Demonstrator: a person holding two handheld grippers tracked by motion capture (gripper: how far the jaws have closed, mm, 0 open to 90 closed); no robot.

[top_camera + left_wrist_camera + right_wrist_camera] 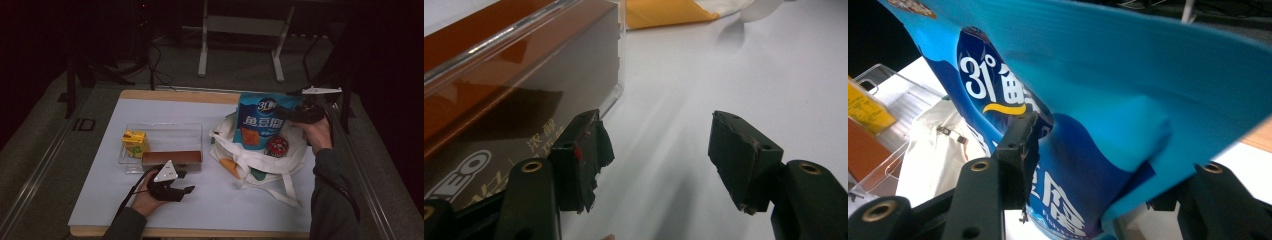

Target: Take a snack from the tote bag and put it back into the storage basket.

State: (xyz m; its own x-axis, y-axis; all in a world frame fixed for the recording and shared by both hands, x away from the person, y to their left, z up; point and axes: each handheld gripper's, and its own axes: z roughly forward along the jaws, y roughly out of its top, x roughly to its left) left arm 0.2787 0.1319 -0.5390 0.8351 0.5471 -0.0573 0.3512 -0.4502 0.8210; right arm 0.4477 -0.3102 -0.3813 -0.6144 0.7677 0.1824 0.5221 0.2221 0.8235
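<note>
A blue snack bag [260,122] hangs upright over a white tote bag [295,160] at the right of the table. My right gripper [296,114] is shut on the bag's right edge. In the right gripper view the blue bag [1128,75] lies between the jaws of my right gripper [1098,165]; the left pad presses on it and the right one is hidden behind it. My left gripper [185,182] rests low at the front, open, just in front of a clear plastic box [195,131]. Nothing lies between the jaws of my left gripper [659,160].
The clear box holds a yellow drink carton [135,142] and a brown carton [171,158], which also shows as the brown carton [499,75] beside my left jaw. A red round packet [276,145] lies on the tote bag. White mat lies bare at the front centre.
</note>
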